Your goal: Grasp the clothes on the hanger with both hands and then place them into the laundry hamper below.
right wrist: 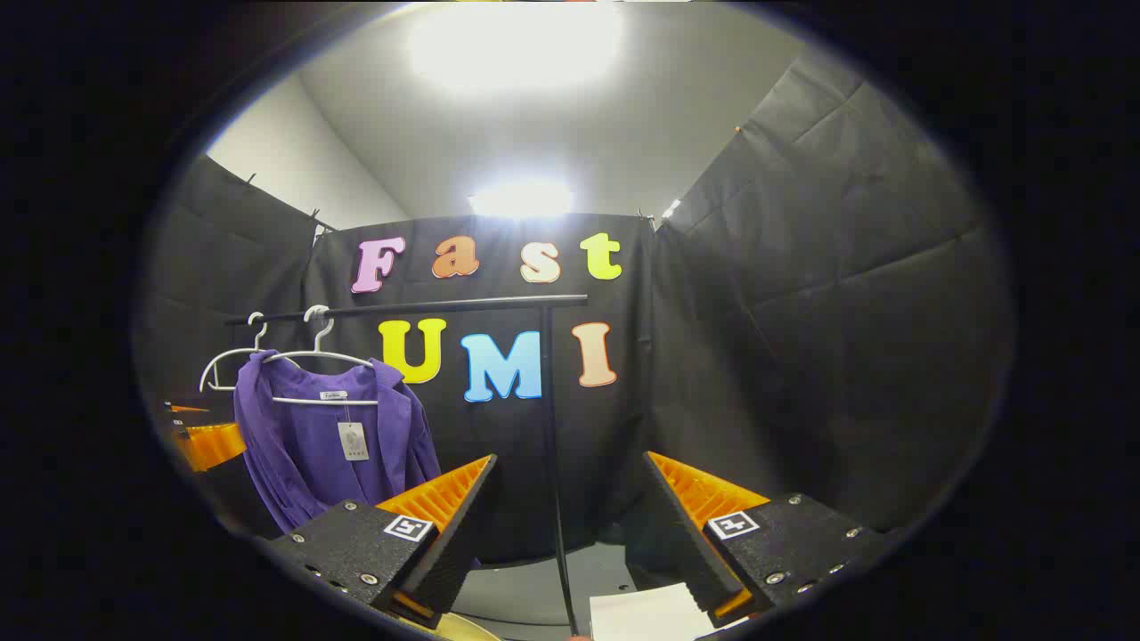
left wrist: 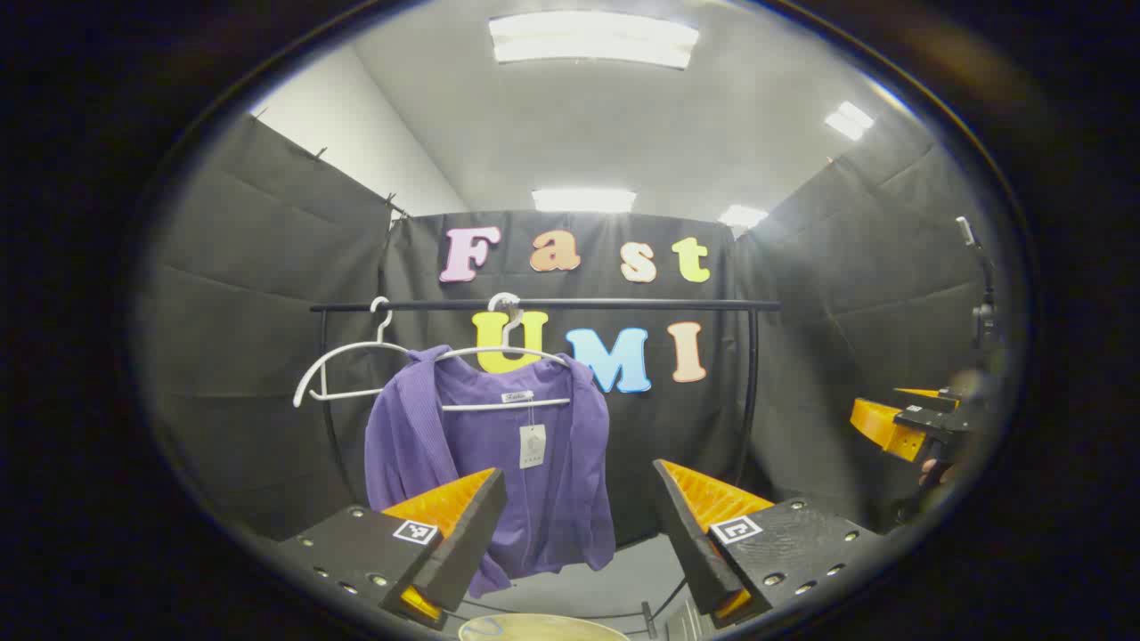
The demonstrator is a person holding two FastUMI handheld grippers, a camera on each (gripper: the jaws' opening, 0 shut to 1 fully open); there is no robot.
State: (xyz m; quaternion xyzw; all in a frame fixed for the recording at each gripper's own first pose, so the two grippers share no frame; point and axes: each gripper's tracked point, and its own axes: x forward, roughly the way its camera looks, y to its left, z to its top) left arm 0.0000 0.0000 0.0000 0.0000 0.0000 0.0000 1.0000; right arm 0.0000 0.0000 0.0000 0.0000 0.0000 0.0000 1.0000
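Left gripper view: left claw (left wrist: pixel 579 521) released, jaws spread, clear of the purple shirt (left wrist: pixel 490 454). Shirt hangs on a white hanger (left wrist: pixel 503 356) from the black rail (left wrist: pixel 543 304), long axis vertical, open front w/ tag facing cam. Hamper rim (left wrist: pixel 543 628) just below. Right claw (left wrist: pixel 899 427) far right.

Right gripper view: right claw (right wrist: pixel 570 525) also released, shirt (right wrist: pixel 329 445) well off to its left. Best approach imo: one claw per shoulder, pinch fabric not hanger, lift off together.

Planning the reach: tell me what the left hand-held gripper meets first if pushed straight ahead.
Probably the purple shirt on its hanger. The open left hand-held gripper points at its right half; depth is unclear.
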